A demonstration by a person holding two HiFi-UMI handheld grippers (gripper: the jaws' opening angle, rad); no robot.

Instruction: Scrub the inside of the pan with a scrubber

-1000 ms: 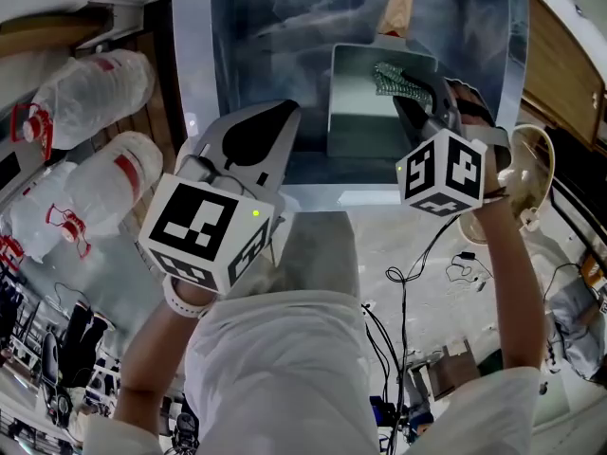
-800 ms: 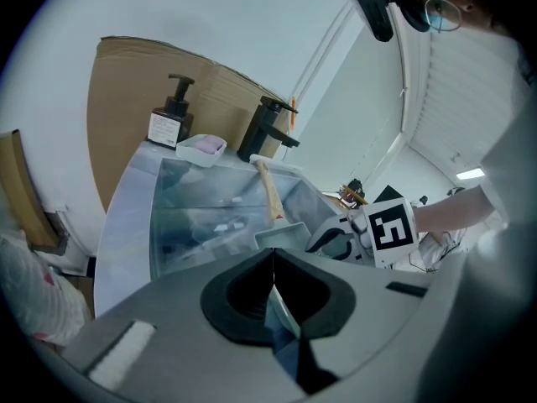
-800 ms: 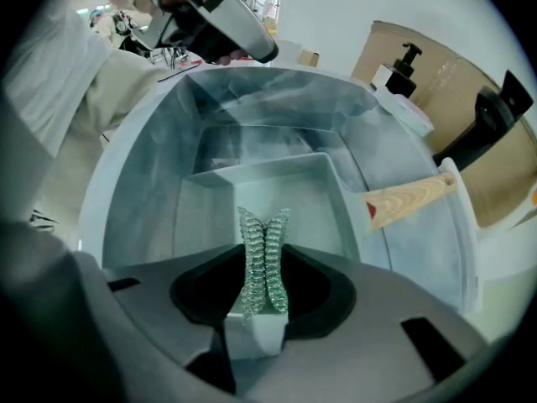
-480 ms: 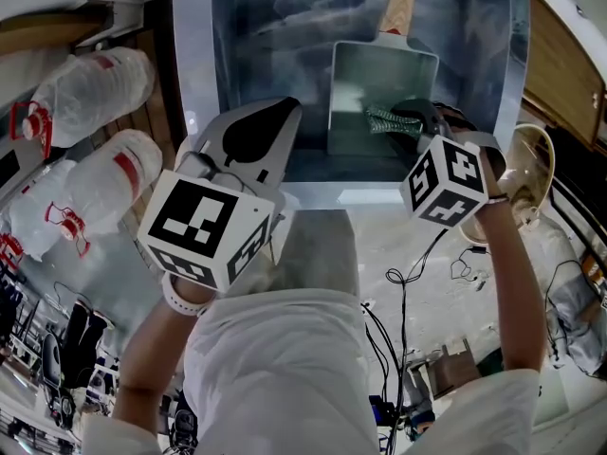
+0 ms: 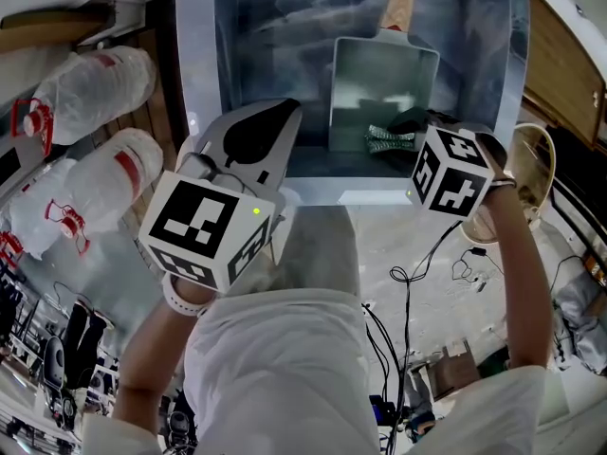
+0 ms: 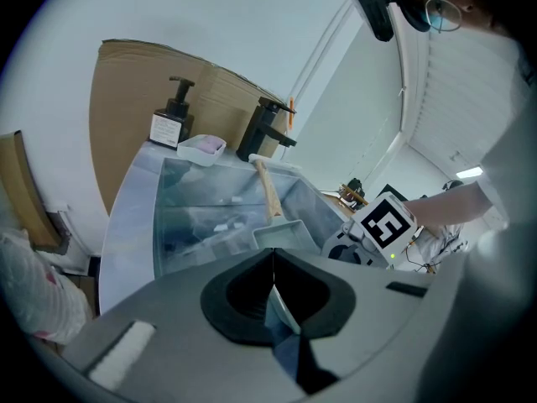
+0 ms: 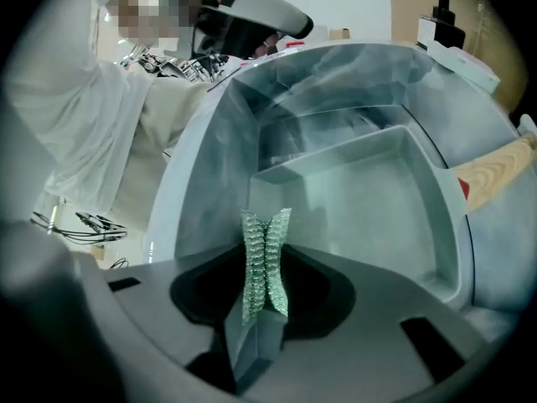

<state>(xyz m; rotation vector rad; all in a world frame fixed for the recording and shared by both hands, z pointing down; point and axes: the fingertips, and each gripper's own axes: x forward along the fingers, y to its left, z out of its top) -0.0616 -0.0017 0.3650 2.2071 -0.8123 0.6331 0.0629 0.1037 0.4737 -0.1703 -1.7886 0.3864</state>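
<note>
the step in hand looks like the scrubbing itself: the right gripper has its jaws pressed together on the scrubber, a strip of green mesh pinched between them with its free end sticking out ahead of the tips, as the right gripper view shows. the pan, square and pale, lies in the sink with its wooden handle pointing away from the person. the scrubber is over the pan's near end, by the near wall and toward the right corner; whether it presses on the floor of the pan i cannot tell. the left gripper hangs to the left of the pan and nearer the person, well apart from it, its jaws drawn fully together with nothing between them, so the pan is not being steadied. i judge the next move calls for pushing the mesh flat to the pan's floor and sweeping it toward the handle end and into the corners, with light pressure, since the loose pan could slide in the sink.
</note>
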